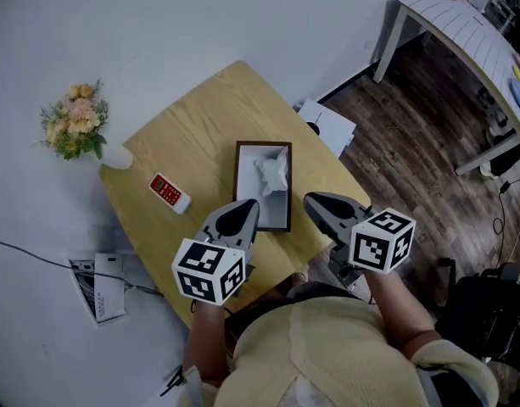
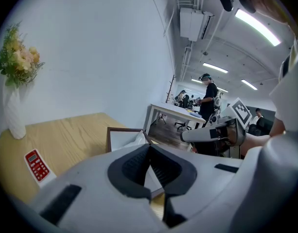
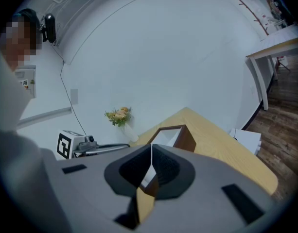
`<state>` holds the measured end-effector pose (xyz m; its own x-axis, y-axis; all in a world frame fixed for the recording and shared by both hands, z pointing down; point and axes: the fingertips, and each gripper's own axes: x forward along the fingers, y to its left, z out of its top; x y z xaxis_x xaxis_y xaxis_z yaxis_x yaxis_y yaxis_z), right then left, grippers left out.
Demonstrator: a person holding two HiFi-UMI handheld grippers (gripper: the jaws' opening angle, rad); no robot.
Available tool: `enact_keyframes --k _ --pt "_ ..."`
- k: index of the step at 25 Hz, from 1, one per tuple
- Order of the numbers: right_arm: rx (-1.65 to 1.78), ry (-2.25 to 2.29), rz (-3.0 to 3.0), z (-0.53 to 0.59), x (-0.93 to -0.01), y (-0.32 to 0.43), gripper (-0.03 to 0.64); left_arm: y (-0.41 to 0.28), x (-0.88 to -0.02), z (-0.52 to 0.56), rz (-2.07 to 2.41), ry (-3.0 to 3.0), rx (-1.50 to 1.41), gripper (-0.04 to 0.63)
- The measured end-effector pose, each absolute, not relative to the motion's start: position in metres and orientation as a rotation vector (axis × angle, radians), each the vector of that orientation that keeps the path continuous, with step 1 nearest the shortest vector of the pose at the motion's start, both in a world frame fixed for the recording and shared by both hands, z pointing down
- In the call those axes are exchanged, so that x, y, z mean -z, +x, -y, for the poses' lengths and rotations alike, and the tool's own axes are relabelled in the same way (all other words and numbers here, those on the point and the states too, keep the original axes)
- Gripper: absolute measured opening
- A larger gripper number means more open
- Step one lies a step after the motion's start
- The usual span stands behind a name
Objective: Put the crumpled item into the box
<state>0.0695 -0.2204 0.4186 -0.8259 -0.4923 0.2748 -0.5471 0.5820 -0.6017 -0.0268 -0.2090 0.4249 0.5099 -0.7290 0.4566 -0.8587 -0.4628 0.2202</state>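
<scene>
– Pale wood is what we have under everything: the desk (image 1: 200, 125) sits cornerwise to us, one corner pointing away toward the wall.

– And the dark brown box (image 1: 237, 185)?

– We see it about mid-desk, on our side of the middle, with its long walls running away from us. The crumpled item (image 1: 272, 174), white, lies inside it, in the far half and closer to the right wall.

– So what are we holding?

– Nothing. The left gripper (image 1: 240, 213) hangs over the box's near left corner. In the left gripper view its dark pads meet at the tips with nothing between them. The right gripper (image 1: 315, 200) is just beside the box's right wall, at the near end. Its own view shows its jaws together too, and empty. Neither one touches the crumpled item.

– What else do we have on the desk?

– A small red device (image 1: 168, 192) on a white base lies toward the left corner, between the box and a white vase (image 1: 117, 157) of yellow and pink flowers (image 1: 75, 119). The vase stands upright right at that corner. Both are well apart from the grippers.
</scene>
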Motion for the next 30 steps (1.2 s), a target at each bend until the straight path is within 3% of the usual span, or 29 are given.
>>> enact_keyframes --k 30 --pt "-0.910 0.888 2.717 0.191 -0.411 0.062 0.029 -0.060 -0.423 0.160 1.463 2.226 -0.378 0.022"
